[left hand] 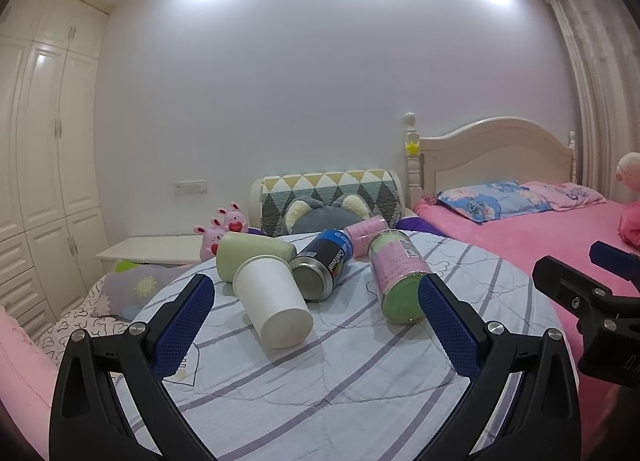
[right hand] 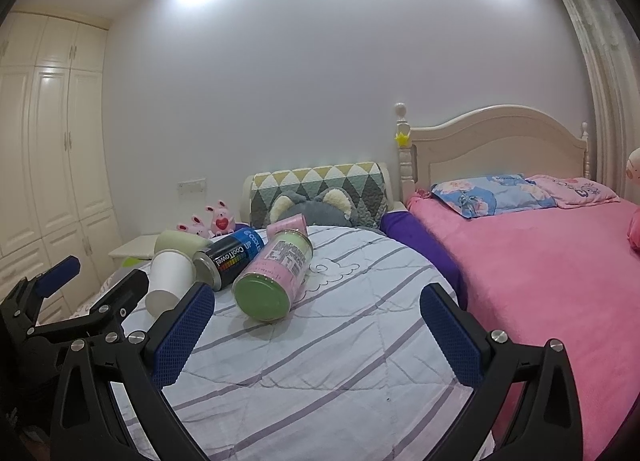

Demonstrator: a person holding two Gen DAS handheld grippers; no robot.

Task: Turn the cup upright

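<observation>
A white paper cup (left hand: 272, 299) lies on its side on the striped round table (left hand: 320, 381), base towards me. It also shows in the right wrist view (right hand: 168, 281) at the left. My left gripper (left hand: 316, 321) is open and empty, just short of the cup. My right gripper (right hand: 316, 325) is open and empty, over bare cloth to the right of the objects. The right gripper shows at the right edge of the left wrist view (left hand: 592, 293).
A black and blue can (left hand: 326, 263), a pink and green can (left hand: 394, 275), a pale green container (left hand: 252, 253) and a pink cup (left hand: 366, 235) lie beside the white cup. A pink bed (right hand: 540, 261) is at the right, a wardrobe (left hand: 44, 141) at the left.
</observation>
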